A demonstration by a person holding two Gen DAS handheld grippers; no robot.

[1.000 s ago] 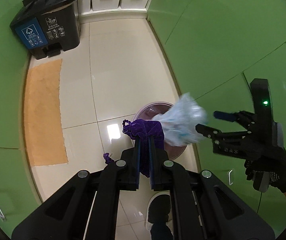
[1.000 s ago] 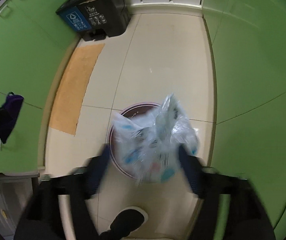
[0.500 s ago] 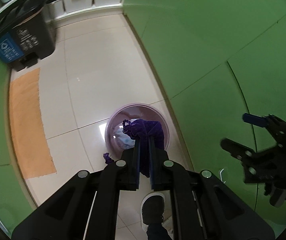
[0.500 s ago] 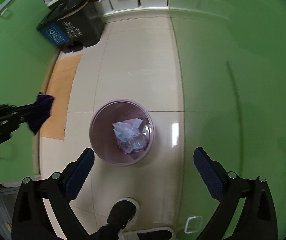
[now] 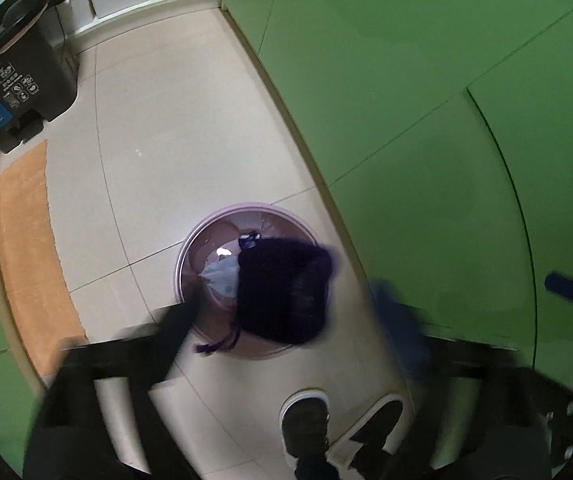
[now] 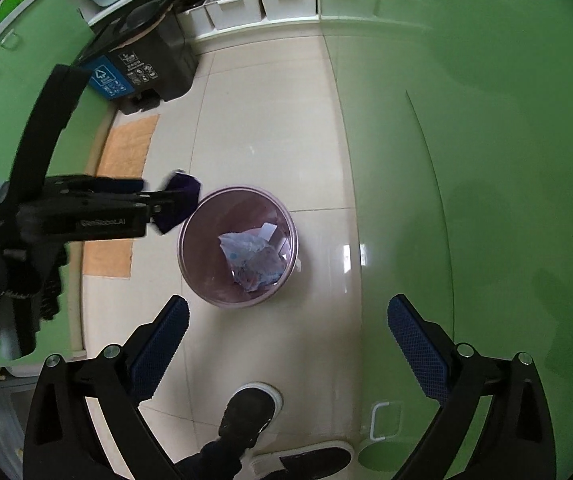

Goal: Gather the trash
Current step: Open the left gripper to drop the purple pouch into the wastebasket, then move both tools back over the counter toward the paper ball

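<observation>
The left gripper (image 5: 286,320), its fingers blurred and spread wide, has let go of a dark purple pouch (image 5: 284,290) that hangs above the pink wastebasket (image 6: 190,264) on the tiled floor (image 6: 262,120) by the green cabinet (image 6: 466,160). The right gripper (image 6: 286,344) hovers wide open and empty. Crumpled plastic (image 6: 254,260) already lies inside. Keeping both grippers clear of the rim should let the pouch land inside.
</observation>
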